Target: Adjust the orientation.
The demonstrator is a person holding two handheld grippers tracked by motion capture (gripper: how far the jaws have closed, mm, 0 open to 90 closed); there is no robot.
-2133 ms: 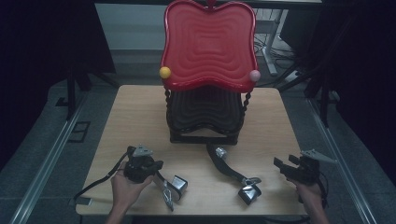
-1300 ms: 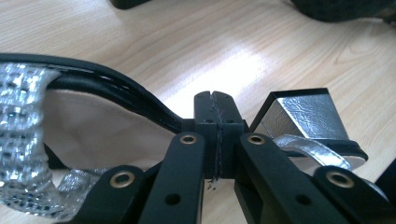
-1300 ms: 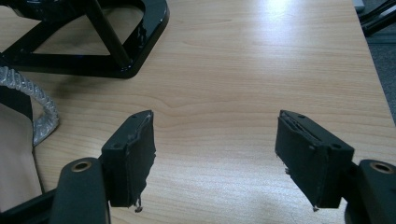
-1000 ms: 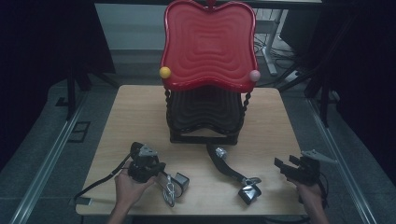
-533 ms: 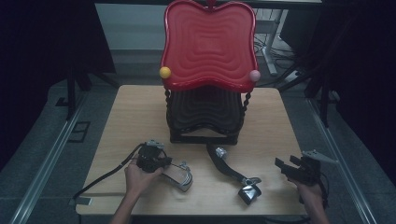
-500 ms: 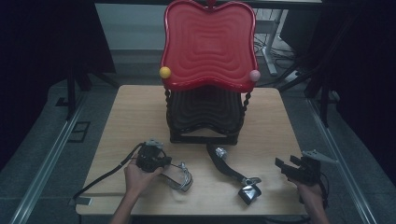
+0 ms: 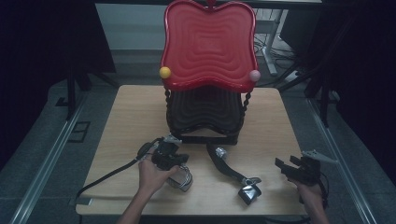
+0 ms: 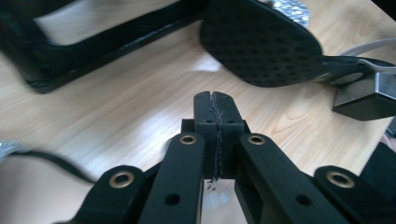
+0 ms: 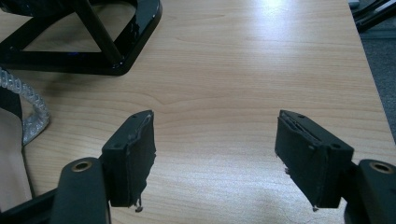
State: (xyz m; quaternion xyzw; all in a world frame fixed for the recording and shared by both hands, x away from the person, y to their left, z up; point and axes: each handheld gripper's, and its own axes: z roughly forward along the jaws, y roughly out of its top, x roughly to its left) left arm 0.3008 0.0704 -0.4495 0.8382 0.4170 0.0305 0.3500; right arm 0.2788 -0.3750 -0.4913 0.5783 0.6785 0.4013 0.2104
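A black block-heeled sandal (image 7: pixel 232 171) lies on the wooden table (image 7: pixel 271 126), front of centre. A second sandal with a glittery strap (image 7: pixel 183 178) lies beside the person's left hand. My left gripper (image 7: pixel 173 157) is just above that sandal, jaws shut pad to pad; I see nothing between the tips. In the left gripper view, my left gripper (image 8: pixel 215 98) points at the black sandal's sole (image 8: pixel 261 42) and heel (image 8: pixel 369 95). My right gripper (image 7: pixel 281 167) stands open at the front right. In the right gripper view, it (image 9: pixel 215 140) is open over bare wood, with a glittery strap (image 9: pixel 32 109) at the left.
A tiered stand with a red wavy top (image 7: pixel 208 44) and black lower trays (image 7: pixel 205 112) fills the back middle of the table. A yellow ball (image 7: pixel 165 72) and a pink ball (image 7: pixel 254 75) sit at its front corners. Its black base (image 8: pixel 93 51) is close ahead of the left gripper.
The left hand and its shut gripper have moved right and toward the stand. The glittery sandal beside it has shifted right and turned. The right gripper has stayed in place.
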